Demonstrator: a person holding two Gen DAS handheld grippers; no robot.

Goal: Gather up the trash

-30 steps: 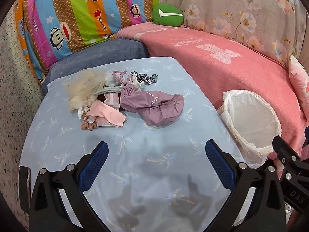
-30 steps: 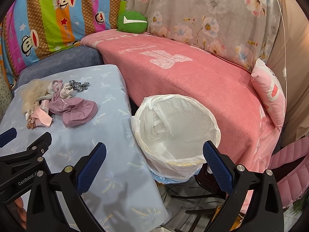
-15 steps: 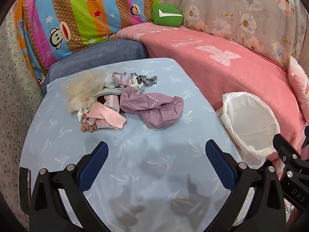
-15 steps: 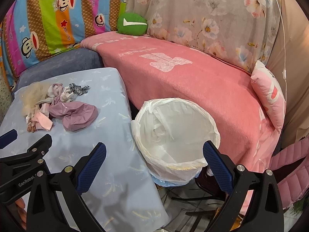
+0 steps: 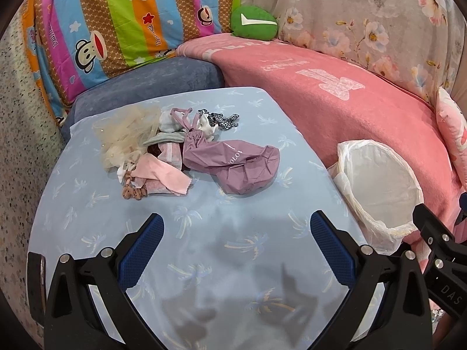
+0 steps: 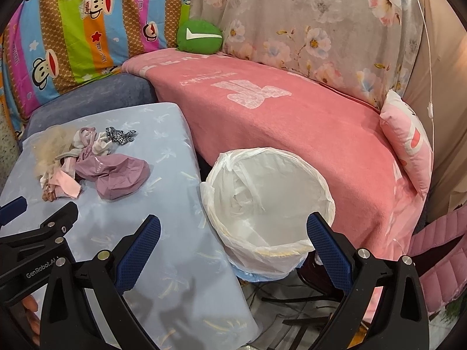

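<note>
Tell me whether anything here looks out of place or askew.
A heap of scraps lies loose on the blue table: a crumpled mauve bag, pink cloth and pale netting, none yet in the white-lined bin beside it. Both the left gripper and right gripper are open and empty.

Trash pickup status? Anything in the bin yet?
Done: nothing visible. The lined bin shows only its white bag inside.
In hand: nothing. Left gripper and right gripper are both open and empty, above the table.
Left: the whole pile, including the mauve bag, pink cloth, beige tulle and leopard-print scrap, sits on the table beside the bin.
</note>
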